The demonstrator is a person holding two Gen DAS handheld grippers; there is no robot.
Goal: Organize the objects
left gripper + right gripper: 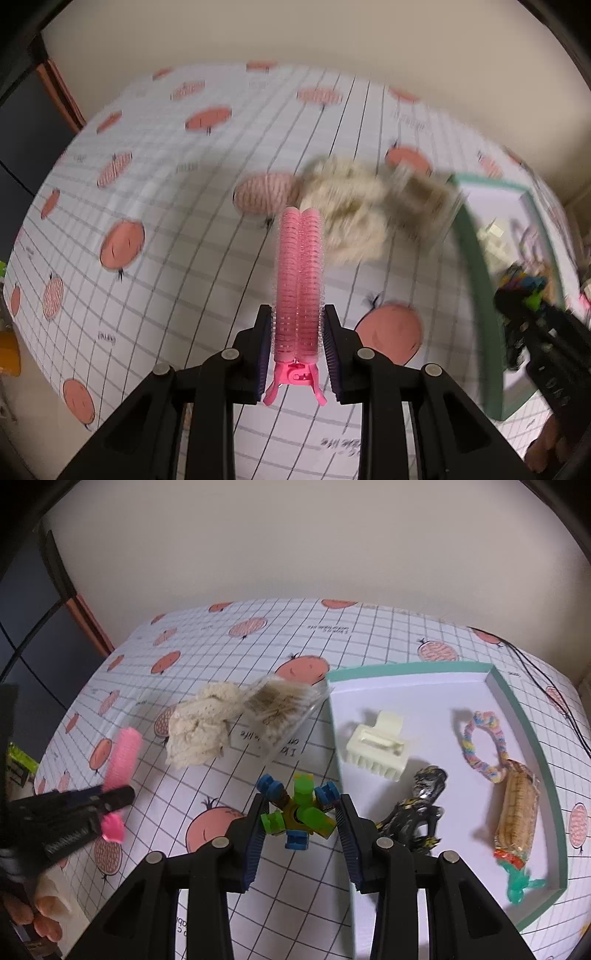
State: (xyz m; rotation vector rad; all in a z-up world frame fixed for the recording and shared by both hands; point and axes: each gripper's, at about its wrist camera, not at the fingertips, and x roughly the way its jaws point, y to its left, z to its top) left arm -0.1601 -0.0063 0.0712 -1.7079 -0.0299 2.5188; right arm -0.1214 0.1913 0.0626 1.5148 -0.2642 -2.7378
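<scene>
Table point(207, 657): covered w/ white grid cloth, pink fruit prints; wall behind.
Tray point(524, 720): white inside, teal rim, on right part of table; holds several small things.
Left gripper point(297, 325): fingers nearly closed, clamped on pink roller clip point(300, 280) low on its body; clip sticks forward along the fingers, pink lever end behind the pads. In right view it shows at far left point(110, 794), w/ clip point(123, 757) raised off cloth, well left of tray.
Right gripper point(301, 812): fingers part open, a pad on each side of toy; contact can't be told for sure.
Toy point(297, 812): blue, green, yellow plastic blocks, btwn right fingers, just left of tray's near rim.
Cloth wad point(197, 734): cream, crumpled, mid table, left of tray.
Clear box point(284, 709): tilted, brownish contents, touching wad's right side, near tray's left rim.
Hair claw point(376, 749): cream, in tray, left part.
Snack pack point(517, 812): wrapped biscuits, in tray, right side.
Figure point(417, 808): black, shiny, in tray near front.
Braided ring point(480, 746): pastel, in tray, touching snack pack's top.
</scene>
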